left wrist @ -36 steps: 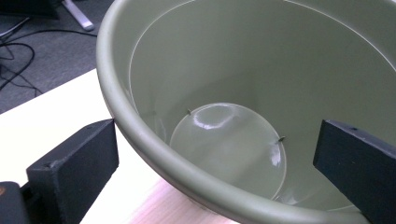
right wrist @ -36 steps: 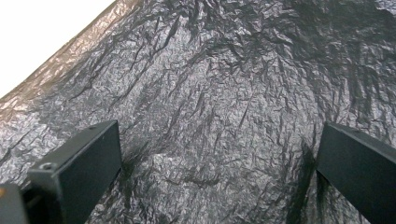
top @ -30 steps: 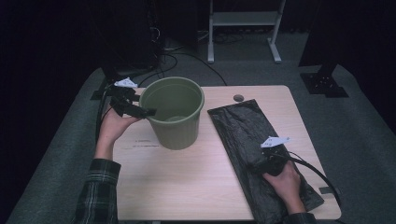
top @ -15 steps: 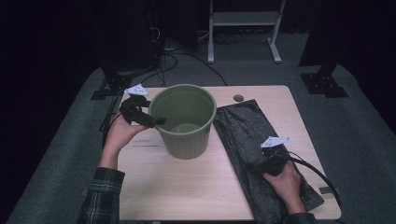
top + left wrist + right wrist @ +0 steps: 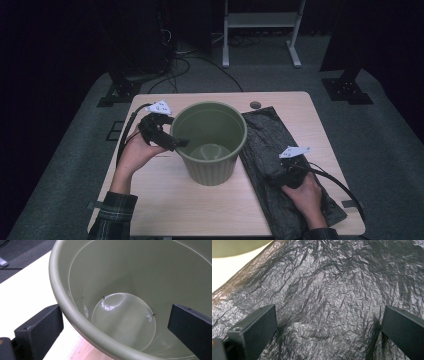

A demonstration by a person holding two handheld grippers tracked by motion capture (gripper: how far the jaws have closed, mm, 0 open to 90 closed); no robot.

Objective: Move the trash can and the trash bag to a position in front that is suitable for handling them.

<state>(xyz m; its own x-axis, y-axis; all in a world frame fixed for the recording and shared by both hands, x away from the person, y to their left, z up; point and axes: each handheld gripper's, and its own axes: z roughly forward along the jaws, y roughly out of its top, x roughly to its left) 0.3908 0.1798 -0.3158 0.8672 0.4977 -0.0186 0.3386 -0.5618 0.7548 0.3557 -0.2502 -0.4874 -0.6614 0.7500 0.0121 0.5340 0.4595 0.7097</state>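
High view: green bucket [image 5: 210, 142] upright mid-desk [image 5: 165, 200], its right side just beside or touching the black plastic bag [image 5: 280, 165] lying flat along the desk's right. Left gripper [image 5: 172, 142] straddles the bucket's left rim, jaws apart, one inside, one outside, not clamped. Right gripper [image 5: 280, 175] rests on the bag, jaws spread, gripping nothing. Since a second ago, the bucket has shifted right toward the bag; the right gripper has stayed put.
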